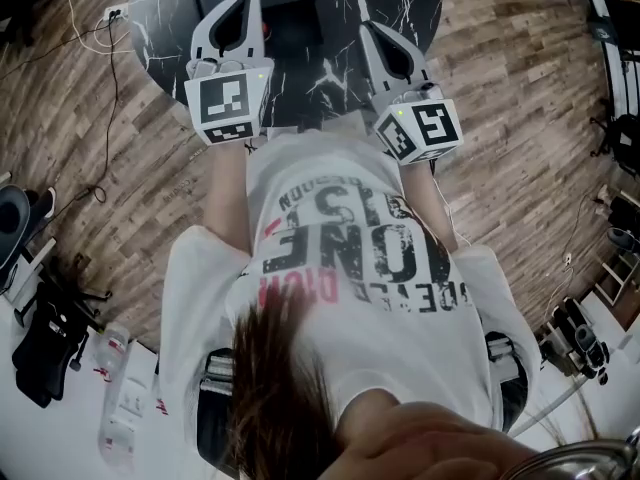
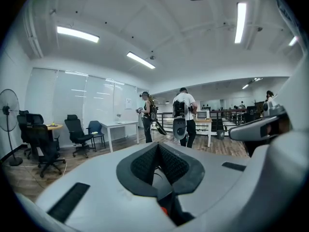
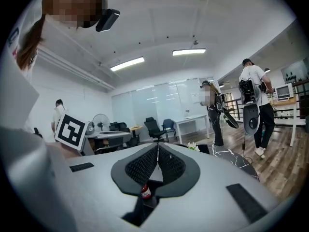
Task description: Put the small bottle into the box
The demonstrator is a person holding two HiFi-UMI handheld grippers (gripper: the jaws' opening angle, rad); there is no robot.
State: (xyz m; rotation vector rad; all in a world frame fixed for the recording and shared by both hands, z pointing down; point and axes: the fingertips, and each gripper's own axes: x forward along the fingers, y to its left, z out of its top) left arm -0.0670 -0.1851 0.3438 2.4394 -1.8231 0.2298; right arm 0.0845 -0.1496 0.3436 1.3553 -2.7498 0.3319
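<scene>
Both grippers are held up over a round black marble table (image 1: 340, 78). My left gripper (image 1: 250, 0) is shut with nothing between its jaws; in its own view the left gripper (image 2: 157, 145) points level into the room. My right gripper (image 1: 370, 28) is also shut and empty, and in its own view the pads of the right gripper (image 3: 157, 147) meet. Through the gap under the right jaws I see a small bottle (image 3: 145, 191) with a red cap, low and partly hidden. A dark box-like shape (image 1: 300, 8) lies on the table between the grippers; its details are unclear.
Wooden floor (image 1: 520, 118) surrounds the table, with cables (image 1: 100, 38) at the left. Two people with backpacks (image 2: 184, 115) stand ahead by white desks (image 2: 118, 125). Office chairs (image 2: 77, 134) and a fan (image 2: 7, 120) are at the left. A plastic bottle (image 1: 115, 408) lies on a white surface behind me.
</scene>
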